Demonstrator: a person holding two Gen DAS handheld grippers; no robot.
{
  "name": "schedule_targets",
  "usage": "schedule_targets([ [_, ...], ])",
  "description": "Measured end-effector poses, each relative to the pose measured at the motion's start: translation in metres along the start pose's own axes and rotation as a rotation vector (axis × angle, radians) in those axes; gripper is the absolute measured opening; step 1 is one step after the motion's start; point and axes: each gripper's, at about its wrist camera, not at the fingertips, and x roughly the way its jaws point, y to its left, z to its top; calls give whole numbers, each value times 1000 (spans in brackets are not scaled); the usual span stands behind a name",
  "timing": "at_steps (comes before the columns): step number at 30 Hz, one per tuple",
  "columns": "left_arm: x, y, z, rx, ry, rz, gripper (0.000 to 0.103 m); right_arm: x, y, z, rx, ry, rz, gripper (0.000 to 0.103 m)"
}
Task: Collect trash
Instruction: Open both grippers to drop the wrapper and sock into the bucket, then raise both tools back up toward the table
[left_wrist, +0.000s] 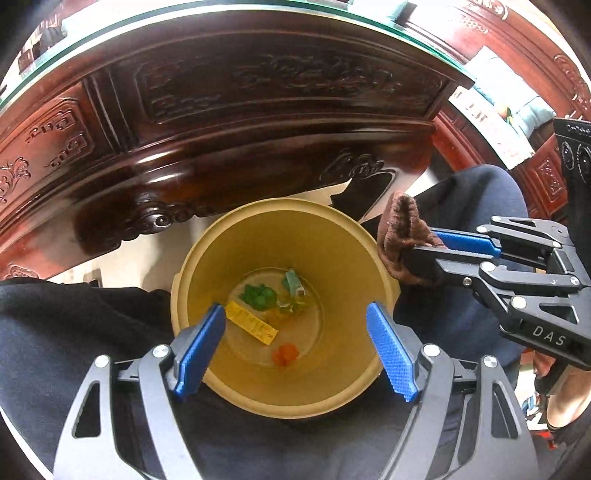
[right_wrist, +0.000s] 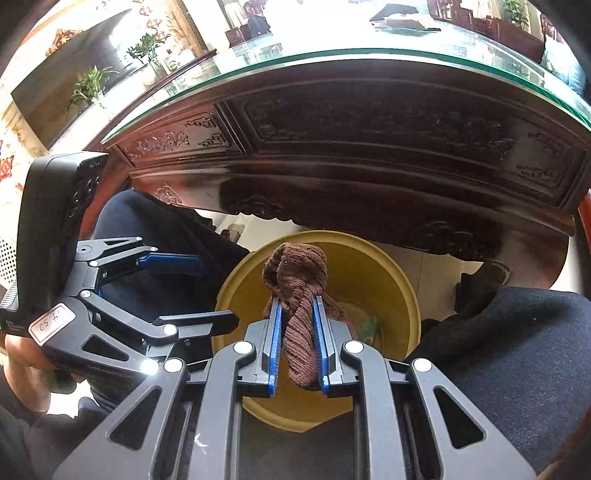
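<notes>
A tan plastic bin (left_wrist: 332, 236) stands on the floor between a person's knees, below a carved dark wooden table. At its bottom lie a yellow paper strip (left_wrist: 251, 323), a green crumpled scrap (left_wrist: 258, 295), an orange scrap (left_wrist: 285, 353) and a clear wrapper (left_wrist: 295, 291). My left gripper (left_wrist: 297, 332) hangs open over the bin's mouth with nothing between its blue pads. My right gripper (right_wrist: 298, 334) is shut on a brown knitted cloth (right_wrist: 295, 273), held above the bin (right_wrist: 391, 280). From the left wrist view that cloth (left_wrist: 400, 229) sits at the bin's right rim, pinched by the right gripper (left_wrist: 424, 254).
The carved wooden table (left_wrist: 258, 96) with a glass top (right_wrist: 369, 55) overhangs the bin's far side. The person's dark-trousered legs (left_wrist: 74, 332) flank the bin on both sides, with a knee (right_wrist: 517, 350) at the right. A tiled floor (right_wrist: 417, 258) shows beyond the bin. Potted plants (right_wrist: 92, 85) stand far left.
</notes>
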Motion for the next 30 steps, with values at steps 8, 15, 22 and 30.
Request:
schedule_targets([
  [8, 1, 7, -2, -12, 10, 9, 79, 6, 1, 0, -2, 28, 1, 23],
  [15, 3, 11, -2, -19, 18, 24, 80, 5, 10, -1, -52, 17, -35, 60],
  [22, 4, 12, -1, -15, 21, 23, 80, 4, 10, 1, -49, 14, -31, 60],
  [30, -1, 20, 7, -58, -5, 15, 80, 1, 5, 4, -32, 0, -7, 60],
])
